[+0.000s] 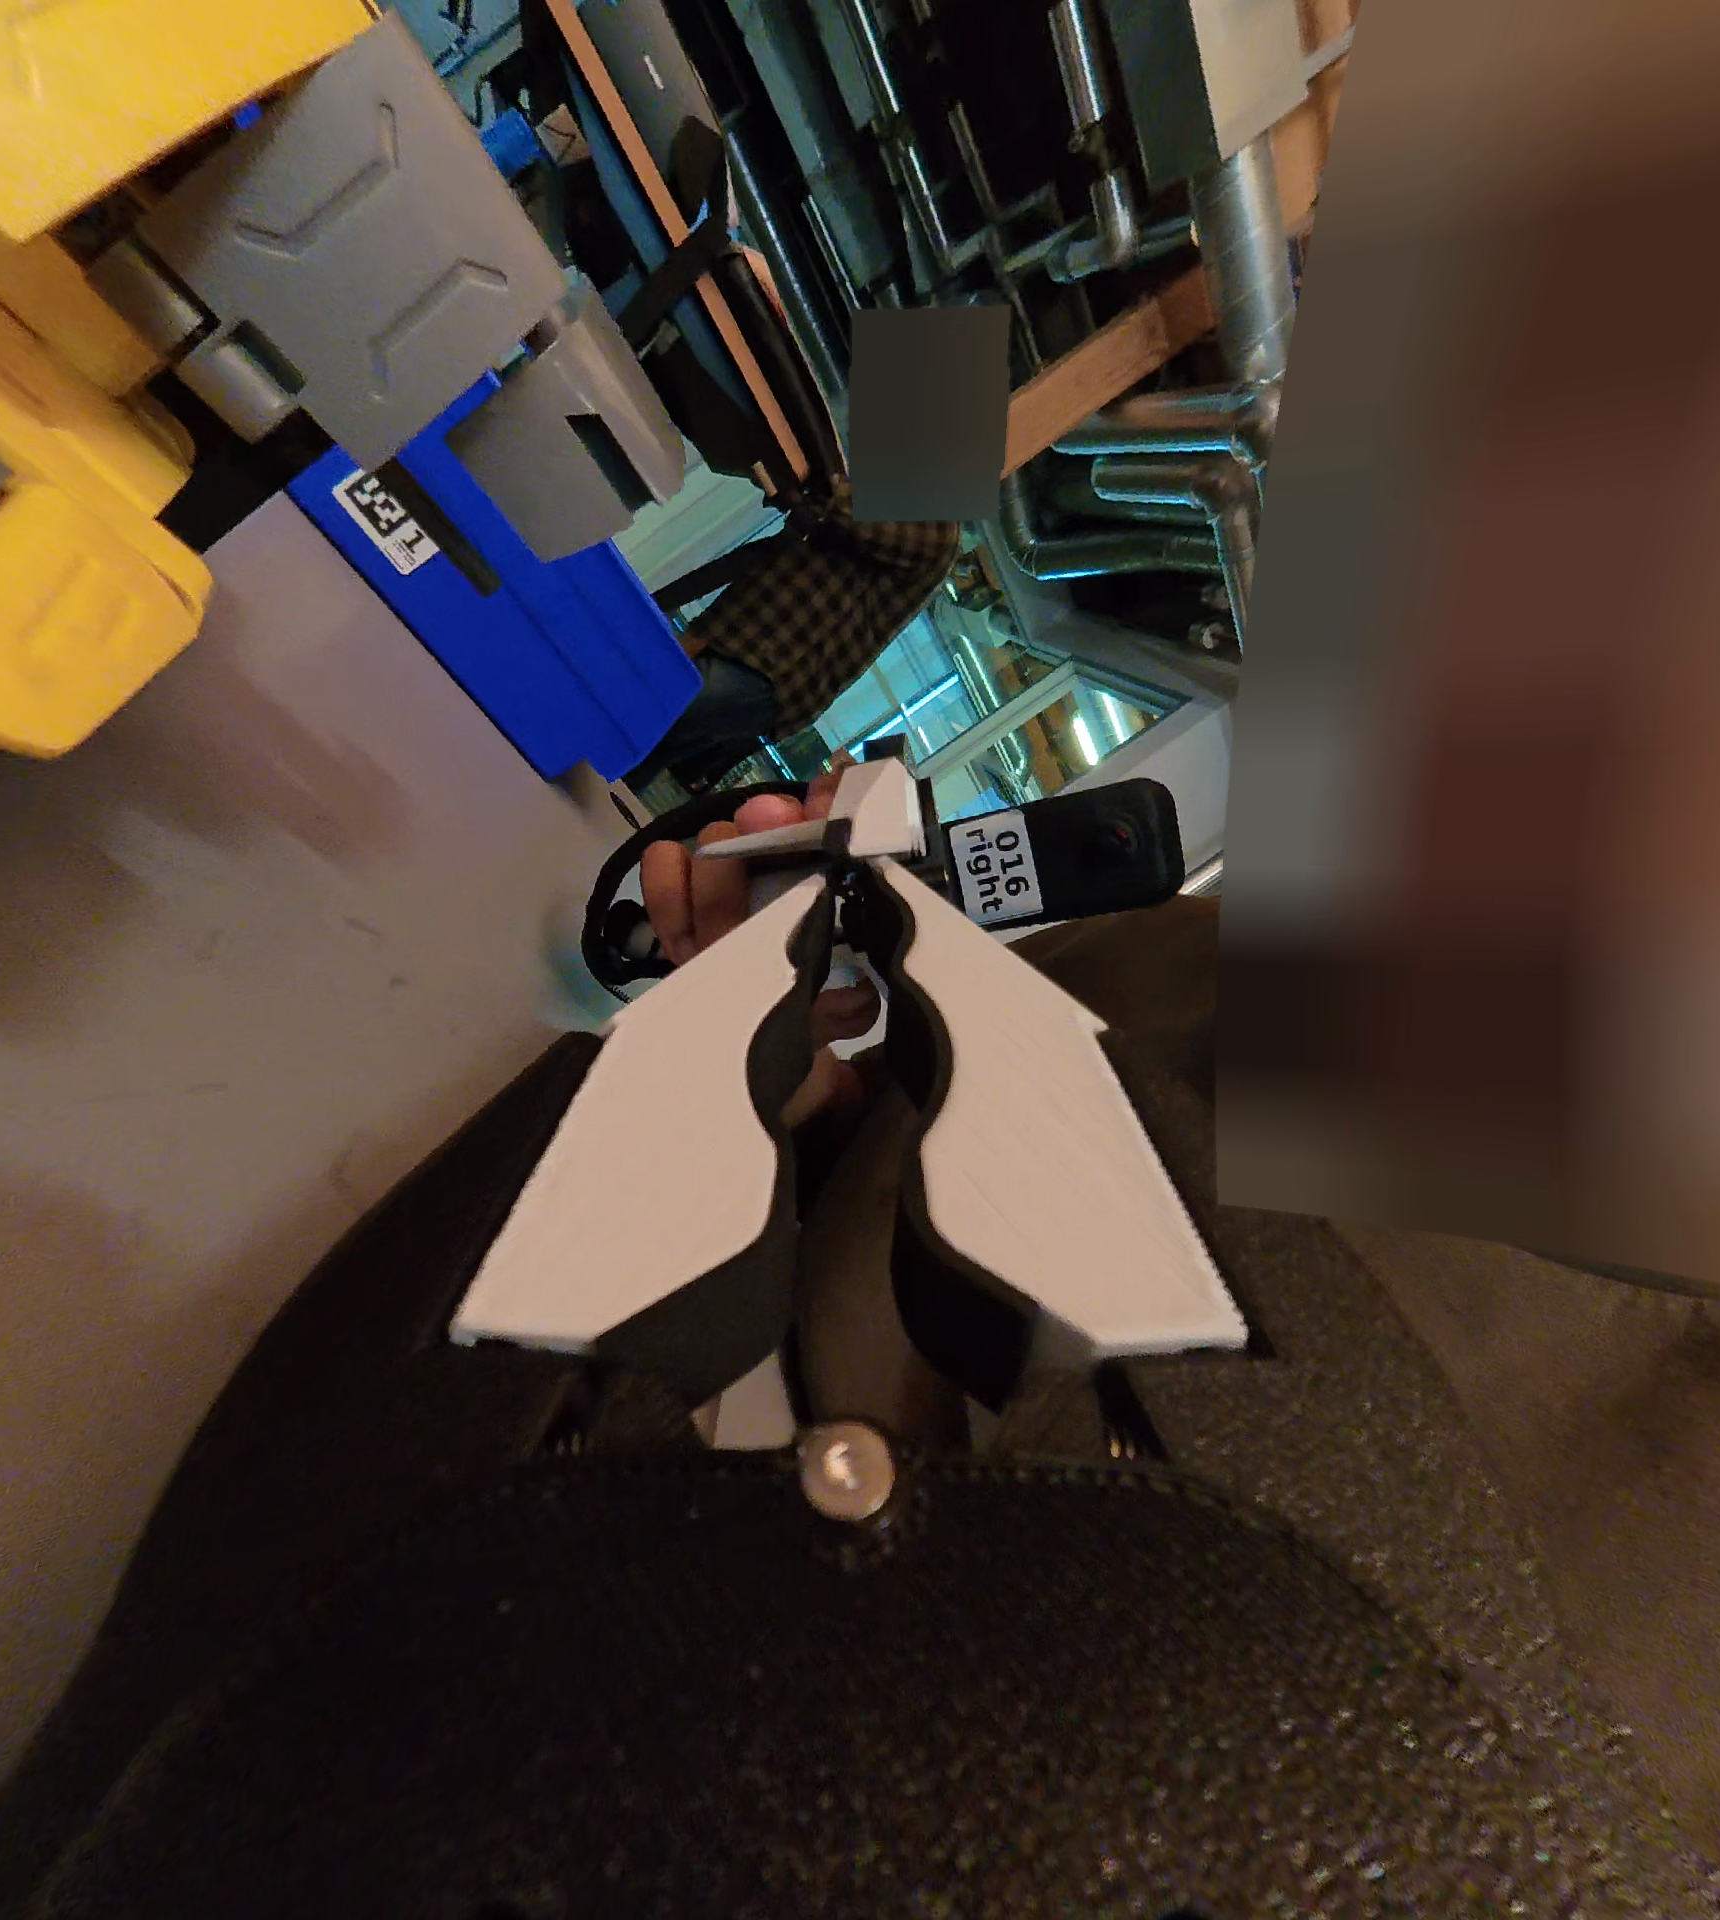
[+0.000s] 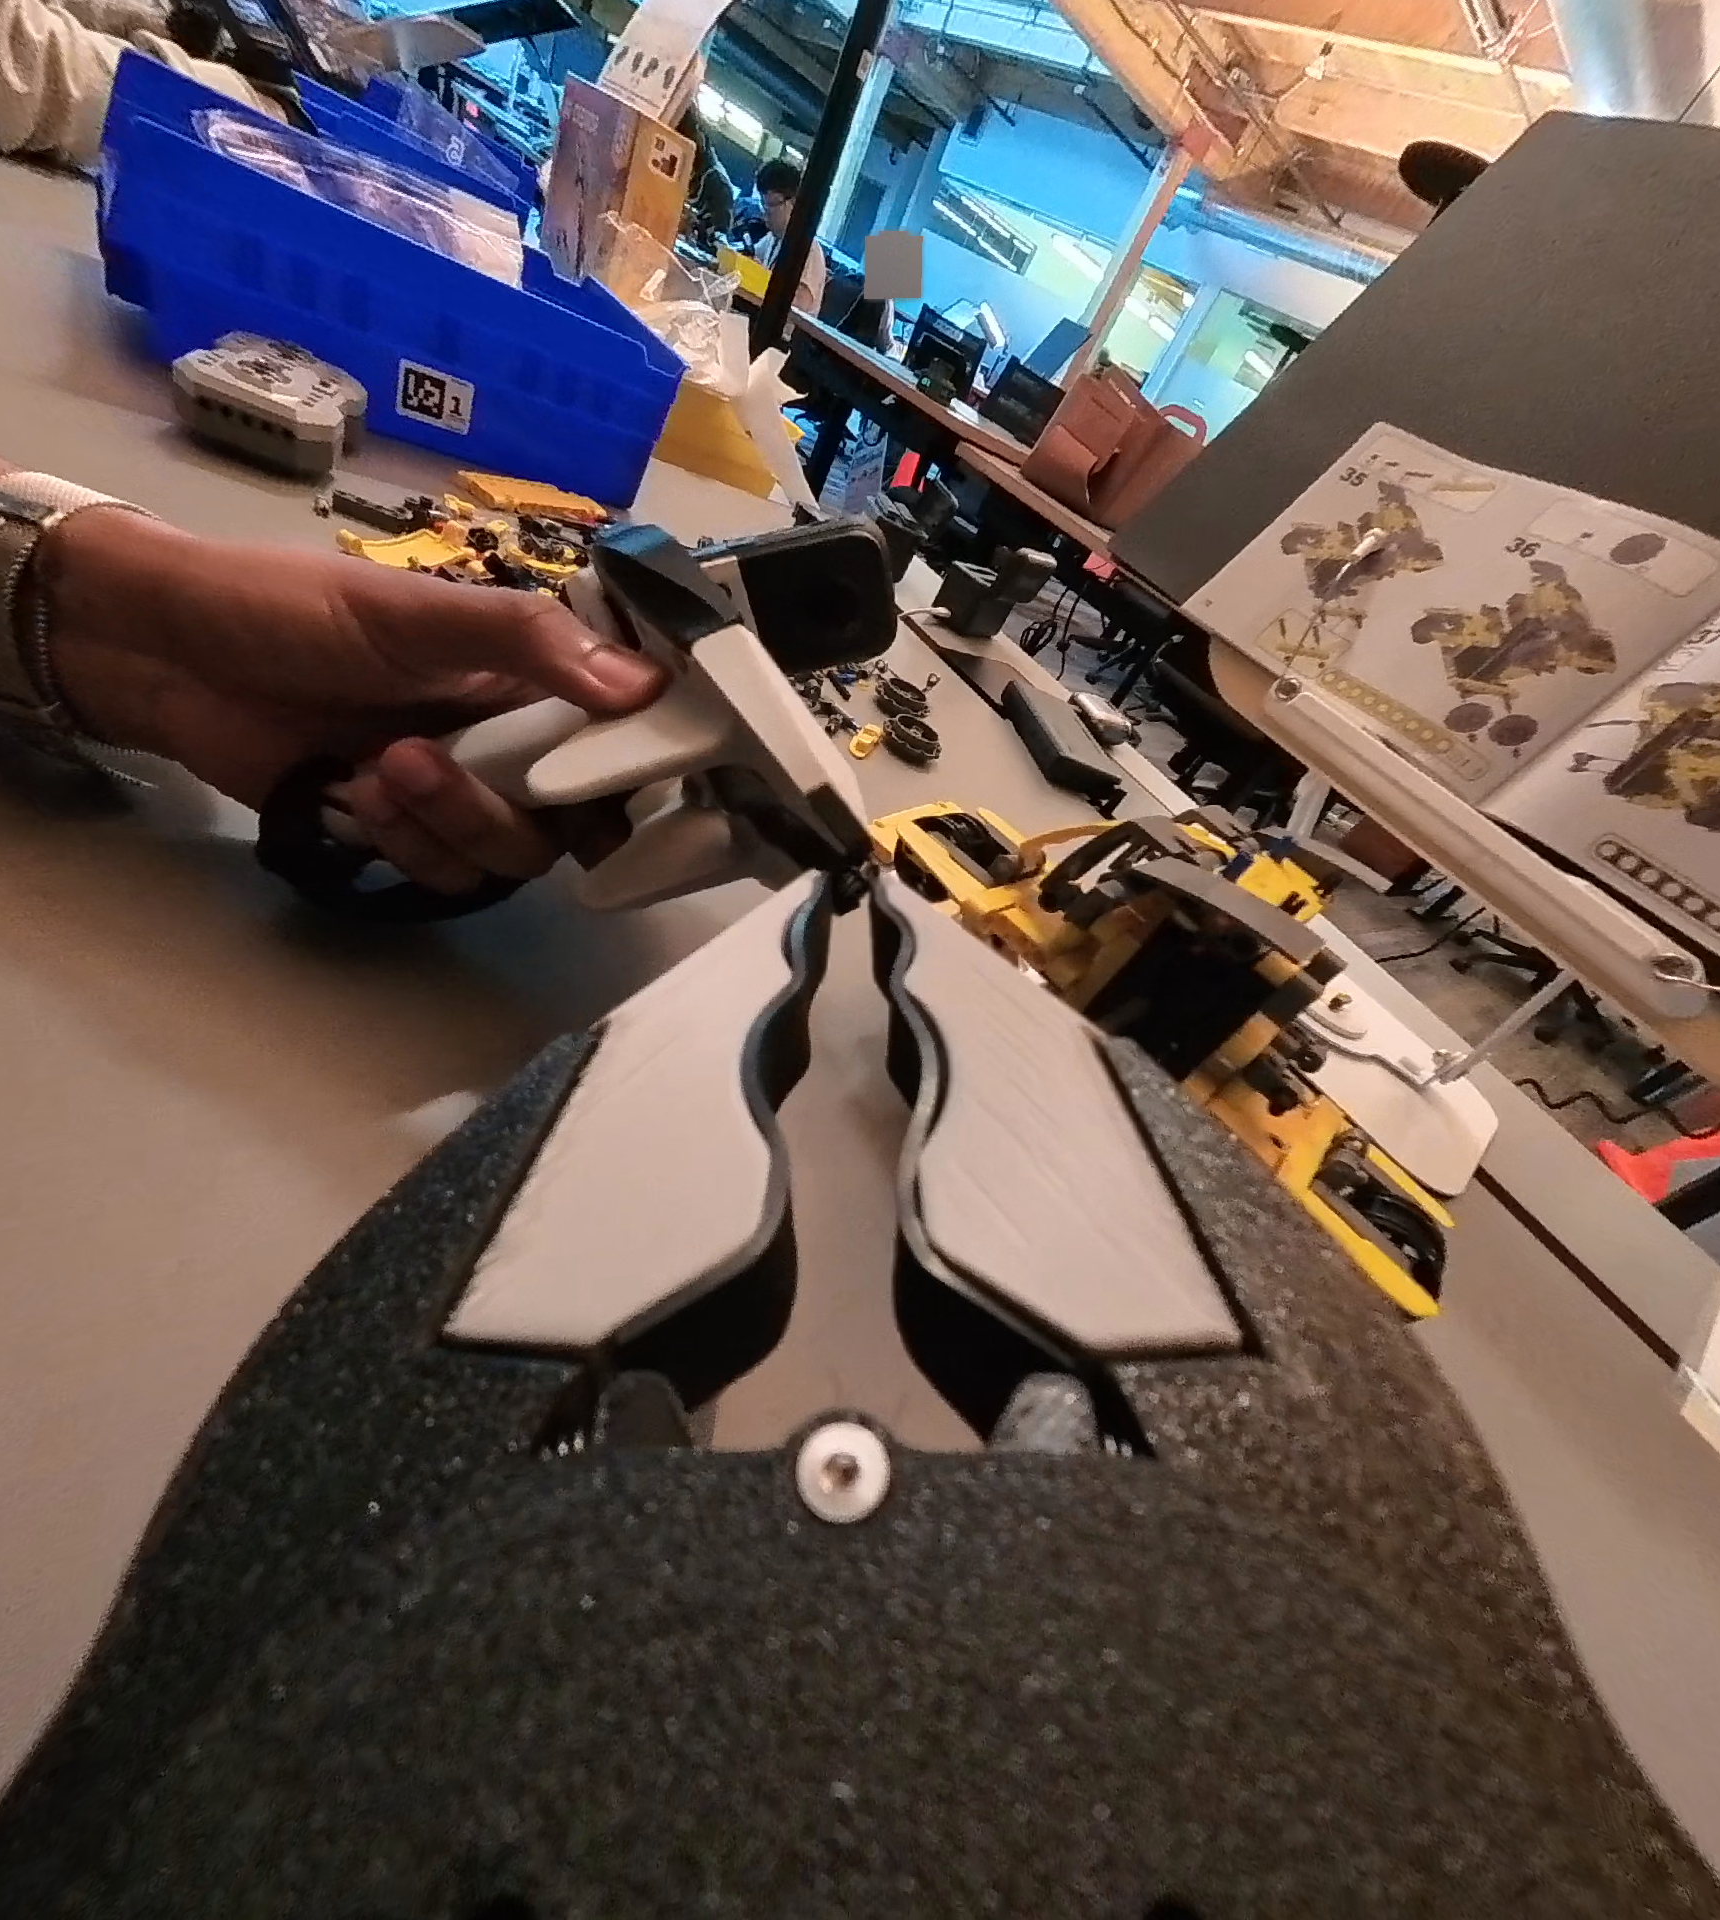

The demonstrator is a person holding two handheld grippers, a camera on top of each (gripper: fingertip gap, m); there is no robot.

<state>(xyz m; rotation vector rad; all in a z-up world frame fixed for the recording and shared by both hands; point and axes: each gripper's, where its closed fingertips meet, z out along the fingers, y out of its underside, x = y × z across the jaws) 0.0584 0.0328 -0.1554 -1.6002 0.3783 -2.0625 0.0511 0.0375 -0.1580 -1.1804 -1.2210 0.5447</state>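
Small black part [image 2: 848,888]: pinched at the tips of both grippers, above the table [image 2: 108,1091].
Right gripper [image 2: 851,896]: closed on the part.
Left gripper [image 1: 848,883]: closed on the same part, tip to tip.
Yellow model [image 2: 1147,956]: just beside, right of the tips.
Blue bin [image 2: 368,281]: well apart, behind.
Booklet [image 2: 1521,644]: propped at the right.

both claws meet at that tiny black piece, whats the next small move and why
Probably open the left claw slightly while the right claw holds: both look pinched on the same small black piece beside the yellow model, so neither can move it until one lets go.
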